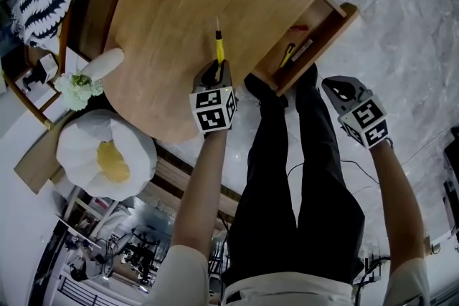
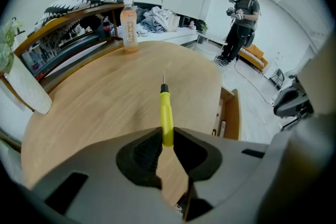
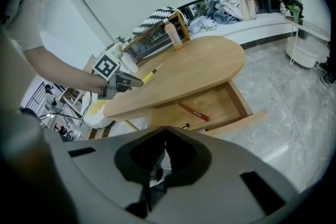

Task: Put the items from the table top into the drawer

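Observation:
My left gripper is shut on the handle of a yellow screwdriver, whose metal tip points away over the oval wooden table. In the left gripper view the pads grip the screwdriver at its rear end, above the tabletop. The open drawer juts out from the table's right side. It holds a red pen and a yellow-and-black tool. My right gripper hangs to the drawer's near right, over the floor, jaws shut with nothing between them.
An orange drink bottle stands at the table's far edge. A white vase with flowers sits at the left edge. A white round seat stands below it. The person's legs are beside the drawer. Another person stands far back.

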A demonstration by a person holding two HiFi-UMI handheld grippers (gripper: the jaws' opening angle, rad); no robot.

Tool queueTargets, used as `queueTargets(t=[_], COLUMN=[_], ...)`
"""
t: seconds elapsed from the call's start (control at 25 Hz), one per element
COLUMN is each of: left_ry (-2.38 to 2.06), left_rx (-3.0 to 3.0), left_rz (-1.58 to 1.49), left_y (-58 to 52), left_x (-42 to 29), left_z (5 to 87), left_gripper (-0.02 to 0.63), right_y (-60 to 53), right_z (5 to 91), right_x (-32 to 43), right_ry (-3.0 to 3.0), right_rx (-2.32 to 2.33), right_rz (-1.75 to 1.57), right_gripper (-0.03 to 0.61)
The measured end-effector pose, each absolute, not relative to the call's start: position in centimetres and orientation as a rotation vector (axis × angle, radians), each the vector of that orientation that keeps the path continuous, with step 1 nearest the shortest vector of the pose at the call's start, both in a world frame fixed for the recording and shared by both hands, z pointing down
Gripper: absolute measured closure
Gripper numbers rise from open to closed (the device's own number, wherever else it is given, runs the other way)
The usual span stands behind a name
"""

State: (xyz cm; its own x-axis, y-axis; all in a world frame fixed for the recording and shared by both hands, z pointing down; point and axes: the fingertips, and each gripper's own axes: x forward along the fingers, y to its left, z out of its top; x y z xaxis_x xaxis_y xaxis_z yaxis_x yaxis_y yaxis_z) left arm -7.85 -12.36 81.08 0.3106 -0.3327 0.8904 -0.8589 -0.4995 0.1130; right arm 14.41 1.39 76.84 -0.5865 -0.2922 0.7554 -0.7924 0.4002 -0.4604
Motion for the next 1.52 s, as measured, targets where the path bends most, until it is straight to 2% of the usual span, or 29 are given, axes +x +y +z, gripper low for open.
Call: queueTargets(t=[0.88,1.52], left_ry=[-0.692,-0.535], left_rx=[2.191,2.138], left_rz=[1.239,1.467], left_y=[-5.6,-0.7], left_x=[1.7,3.3], left_z=[81.9,87.0], left_gripper=[0.535,0.535], right_y=[2.4,2.6], right_z=[77.4,79.0], right_x=[15.9,17.7], right_ry=[-2.089,-2.075], right_rx=[0.971,0.973], right_rz=[1.183,1.212], right_gripper=[0.558,0.558])
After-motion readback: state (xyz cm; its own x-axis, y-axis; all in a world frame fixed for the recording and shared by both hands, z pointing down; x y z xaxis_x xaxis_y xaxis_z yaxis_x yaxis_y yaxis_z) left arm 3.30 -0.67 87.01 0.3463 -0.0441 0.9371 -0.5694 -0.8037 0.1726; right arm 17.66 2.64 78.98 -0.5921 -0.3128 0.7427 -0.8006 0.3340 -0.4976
